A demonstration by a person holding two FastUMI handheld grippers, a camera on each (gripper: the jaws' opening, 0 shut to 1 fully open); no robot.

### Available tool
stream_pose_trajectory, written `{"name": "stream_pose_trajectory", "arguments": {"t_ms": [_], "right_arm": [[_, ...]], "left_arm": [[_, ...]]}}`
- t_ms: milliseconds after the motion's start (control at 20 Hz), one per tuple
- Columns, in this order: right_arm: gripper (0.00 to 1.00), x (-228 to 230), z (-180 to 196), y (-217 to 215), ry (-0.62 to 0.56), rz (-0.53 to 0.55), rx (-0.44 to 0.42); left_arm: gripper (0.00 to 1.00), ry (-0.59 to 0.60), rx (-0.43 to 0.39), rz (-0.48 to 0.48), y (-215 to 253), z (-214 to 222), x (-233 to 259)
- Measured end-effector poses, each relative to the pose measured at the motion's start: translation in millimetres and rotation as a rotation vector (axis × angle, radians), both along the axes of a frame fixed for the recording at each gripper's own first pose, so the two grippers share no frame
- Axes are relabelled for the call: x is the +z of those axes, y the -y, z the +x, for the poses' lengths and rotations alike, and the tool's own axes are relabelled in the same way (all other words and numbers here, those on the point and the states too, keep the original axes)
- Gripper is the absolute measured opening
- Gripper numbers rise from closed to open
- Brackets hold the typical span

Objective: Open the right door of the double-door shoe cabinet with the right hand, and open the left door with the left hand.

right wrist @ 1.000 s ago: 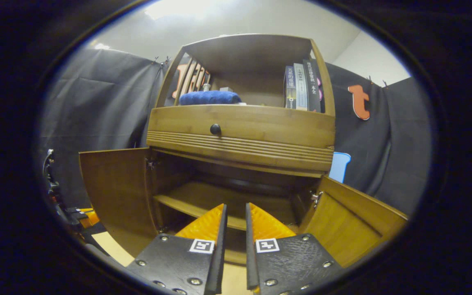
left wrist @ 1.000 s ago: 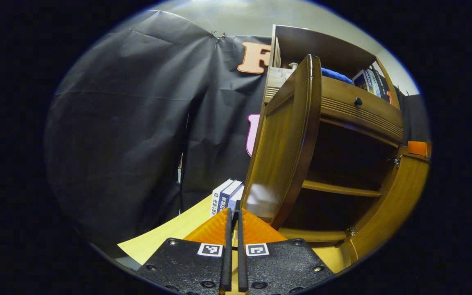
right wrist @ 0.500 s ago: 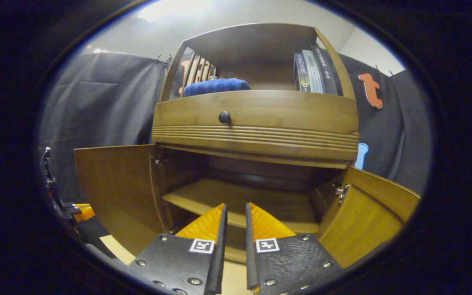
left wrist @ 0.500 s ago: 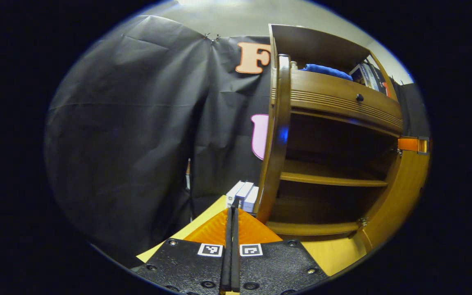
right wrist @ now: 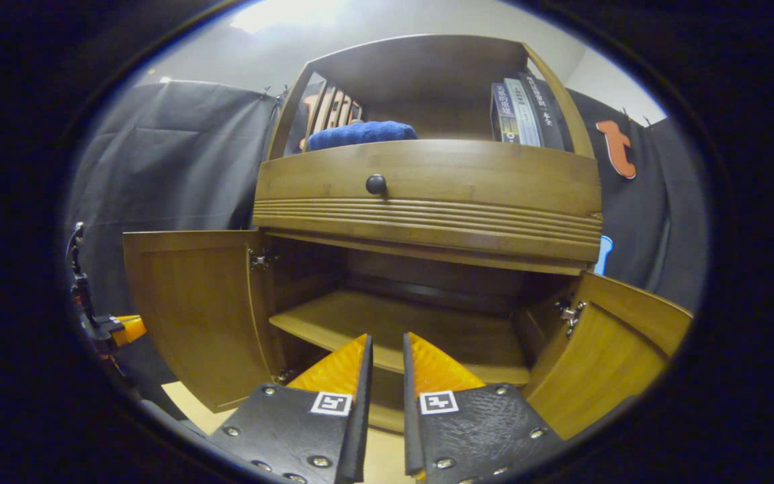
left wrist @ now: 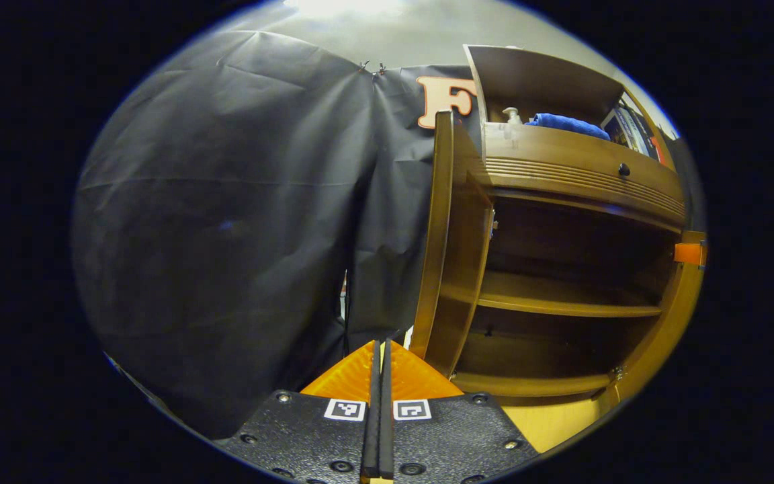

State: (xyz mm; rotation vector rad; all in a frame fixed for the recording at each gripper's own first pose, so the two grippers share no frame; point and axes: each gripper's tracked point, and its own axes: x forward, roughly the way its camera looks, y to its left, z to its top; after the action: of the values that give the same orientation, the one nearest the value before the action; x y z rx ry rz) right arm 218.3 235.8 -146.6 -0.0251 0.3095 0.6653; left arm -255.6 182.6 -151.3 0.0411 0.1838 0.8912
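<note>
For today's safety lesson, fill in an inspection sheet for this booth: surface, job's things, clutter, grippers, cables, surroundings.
Surface: pale floor under the cabinet.
Job's things: left door and right door both swung open; shelf bare.
Clutter: blue towel and books up top.
Grippers: left gripper shut, holding nothing; right gripper slightly open, holding nothing.
Cables: nothing seen.
Surroundings: black cloth wall.

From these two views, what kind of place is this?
Probably a staged recording booth, not a real home: black cloth hangs as the walls behind a wooden shoe cabinet holding books and a folded blue towel.
</note>
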Motion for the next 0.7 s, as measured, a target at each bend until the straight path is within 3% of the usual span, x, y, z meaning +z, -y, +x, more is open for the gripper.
{"name": "stream_pose_trajectory", "arguments": {"t_ms": [300,350,400,450,500,550,600,700], "right_arm": [[0.24,-0.8,4.3,29.5,0.009,-0.011,-0.065],[0.23,0.1,5.1,33.2,0.012,-0.013,-0.075],[0.23,0.6,5.0,36.1,0.014,-0.014,-0.081],[0.23,1.4,5.3,39.1,0.017,-0.017,-0.087],[0.22,2.3,4.5,42.7,0.021,-0.019,-0.093],[0.23,4.4,5.5,46.0,0.027,-0.021,-0.102],[0.23,5.3,4.0,49.8,0.031,-0.022,-0.111],[0.23,9.8,1.7,54.9,0.035,-0.014,-0.128]], "left_arm": [[0.01,0.044,0.083,0.147,-10.8,-7.0,82.7],[0.10,0.040,0.101,0.183,-17.1,-9.4,98.9],[0.00,0.045,0.123,0.217,-24.5,-9.5,116.8],[0.00,0.055,0.130,0.230,-28.2,-8.1,134.8],[0.00,0.078,0.130,0.235,-26.9,-3.2,150.4],[0.10,0.108,0.125,0.240,-25.2,0.5,167.4],[0.00,0.144,0.109,0.248,-19.8,5.9,185.1],[0.00,0.197,0.069,0.257,-7.0,20.0,208.0]]}}
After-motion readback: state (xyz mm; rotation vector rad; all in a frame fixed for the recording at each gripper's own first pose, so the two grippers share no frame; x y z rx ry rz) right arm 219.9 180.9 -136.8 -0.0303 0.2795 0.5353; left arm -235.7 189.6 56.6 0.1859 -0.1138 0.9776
